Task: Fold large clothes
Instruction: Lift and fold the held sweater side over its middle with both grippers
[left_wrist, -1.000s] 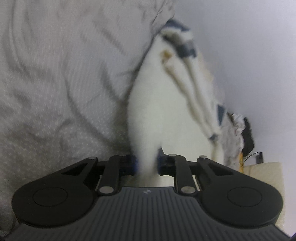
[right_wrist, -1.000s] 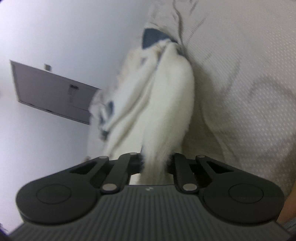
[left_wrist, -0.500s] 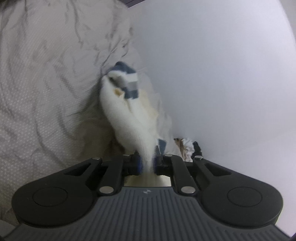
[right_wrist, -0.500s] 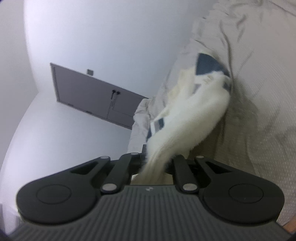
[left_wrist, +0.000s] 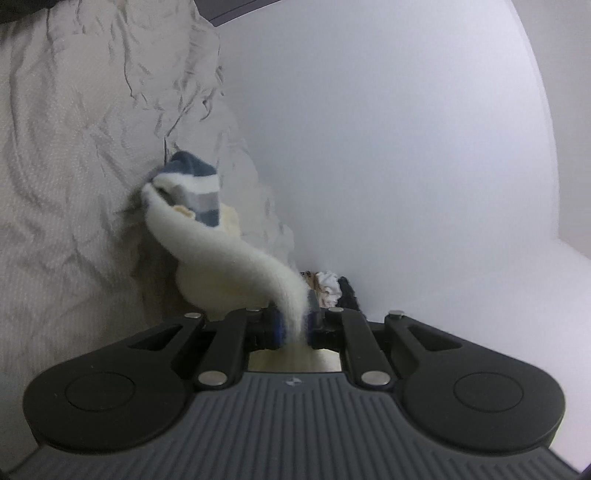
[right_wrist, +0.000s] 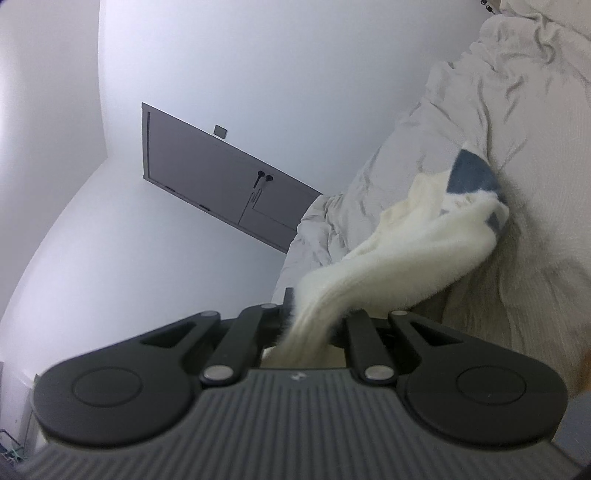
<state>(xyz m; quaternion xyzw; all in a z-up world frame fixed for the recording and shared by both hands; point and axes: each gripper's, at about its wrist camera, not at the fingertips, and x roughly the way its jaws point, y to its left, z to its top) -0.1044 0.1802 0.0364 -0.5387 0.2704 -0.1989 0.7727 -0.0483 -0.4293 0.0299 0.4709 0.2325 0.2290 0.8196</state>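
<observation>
A fluffy cream-white garment (left_wrist: 229, 258) with blue, grey and white striped trim (left_wrist: 201, 192) is stretched up off the bed. My left gripper (left_wrist: 293, 325) is shut on one edge of it, the fleece pinched between the blue pads. In the right wrist view the same white garment (right_wrist: 399, 258), with a dark blue patch (right_wrist: 472, 177), runs from the bed into my right gripper (right_wrist: 314, 325), which is shut on another edge. Both grippers point nearly level, above the bedding. The far end of the garment still touches the bed.
Wrinkled light grey bedding (left_wrist: 74, 184) covers the bed beneath the garment. A white wall (left_wrist: 388, 147) stands beside it. A small heap of other clothes (left_wrist: 332, 288) lies by the wall. A grey door (right_wrist: 221, 184) is seen in the right wrist view.
Both grippers have risen and tilted up toward level, lifting the white garment off the bed. It now hangs stretched out and looks smaller in both views, with more wall showing.
</observation>
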